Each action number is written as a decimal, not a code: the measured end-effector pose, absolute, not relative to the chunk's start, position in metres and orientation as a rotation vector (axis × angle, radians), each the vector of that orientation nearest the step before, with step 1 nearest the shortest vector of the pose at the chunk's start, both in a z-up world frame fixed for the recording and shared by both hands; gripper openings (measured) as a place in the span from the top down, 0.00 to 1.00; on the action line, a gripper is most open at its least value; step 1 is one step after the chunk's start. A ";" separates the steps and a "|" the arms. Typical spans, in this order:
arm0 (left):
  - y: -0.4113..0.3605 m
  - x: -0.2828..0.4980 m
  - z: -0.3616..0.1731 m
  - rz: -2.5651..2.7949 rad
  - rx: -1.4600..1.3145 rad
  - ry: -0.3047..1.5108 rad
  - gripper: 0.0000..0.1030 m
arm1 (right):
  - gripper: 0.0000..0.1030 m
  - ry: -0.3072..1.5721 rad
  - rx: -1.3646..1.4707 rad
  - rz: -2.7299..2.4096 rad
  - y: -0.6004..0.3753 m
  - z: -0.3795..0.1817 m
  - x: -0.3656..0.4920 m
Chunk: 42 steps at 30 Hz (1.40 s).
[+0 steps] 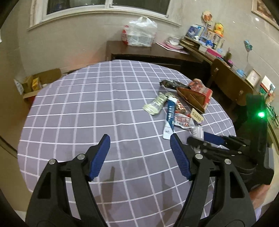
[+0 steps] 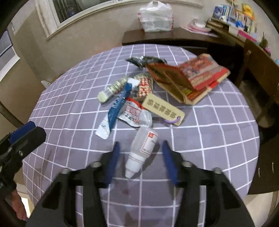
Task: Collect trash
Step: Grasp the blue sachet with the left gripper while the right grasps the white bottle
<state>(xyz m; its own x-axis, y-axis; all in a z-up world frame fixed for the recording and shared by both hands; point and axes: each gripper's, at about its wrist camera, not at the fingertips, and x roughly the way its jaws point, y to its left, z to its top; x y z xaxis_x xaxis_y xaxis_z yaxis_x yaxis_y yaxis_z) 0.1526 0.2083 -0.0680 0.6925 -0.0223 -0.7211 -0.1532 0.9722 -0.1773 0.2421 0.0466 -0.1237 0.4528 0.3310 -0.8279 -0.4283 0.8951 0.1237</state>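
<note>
- The right gripper (image 2: 140, 159) straddles a small white bottle (image 2: 142, 149) lying on the table; its jaws stand apart, pads not touching it.
- The left gripper (image 1: 140, 155) gapes wide over bare checked tablecloth (image 1: 78, 104), holding nothing.
- Beyond lies the trash pile (image 2: 139, 97): wrappers, a red carton (image 2: 200, 73).
- Only the left view shows open cloth leftward.

A lived-in home — the round worktop (image 1: 87, 104) wears a purple checked cloth, set near a window (image 1: 108, 7). Behind it a dark wooden sideboard (image 1: 139, 50) holds a plastic bag (image 1: 141, 32), dishes, books and a yellow duck toy (image 1: 218, 28) — ordinary household clutter.
</note>
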 end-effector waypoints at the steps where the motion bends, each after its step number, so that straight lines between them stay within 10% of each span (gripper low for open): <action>1: 0.206 0.156 -0.069 0.064 -0.227 0.809 0.31 | 0.75 0.993 -0.114 0.476 0.045 -0.124 0.243; 12: 0.166 0.222 -0.091 -0.042 -0.177 0.905 0.32 | 0.75 0.928 -0.058 0.449 -0.004 -0.100 0.259; 23: 0.162 0.262 -0.109 -0.039 -0.159 0.974 0.83 | 0.75 0.940 -0.025 0.409 -0.032 -0.107 0.284; 42: 0.138 0.217 -0.083 -0.045 -0.133 0.910 0.87 | 0.75 0.897 -0.003 0.374 -0.058 -0.089 0.252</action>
<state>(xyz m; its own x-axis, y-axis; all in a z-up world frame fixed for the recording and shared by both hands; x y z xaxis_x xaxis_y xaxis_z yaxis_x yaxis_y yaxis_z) 0.2169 0.1385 -0.0834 0.6137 -0.0954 -0.7837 -0.0174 0.9908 -0.1342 0.2520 -0.0575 -0.0891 0.5638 0.3165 -0.7629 -0.3193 0.9354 0.1521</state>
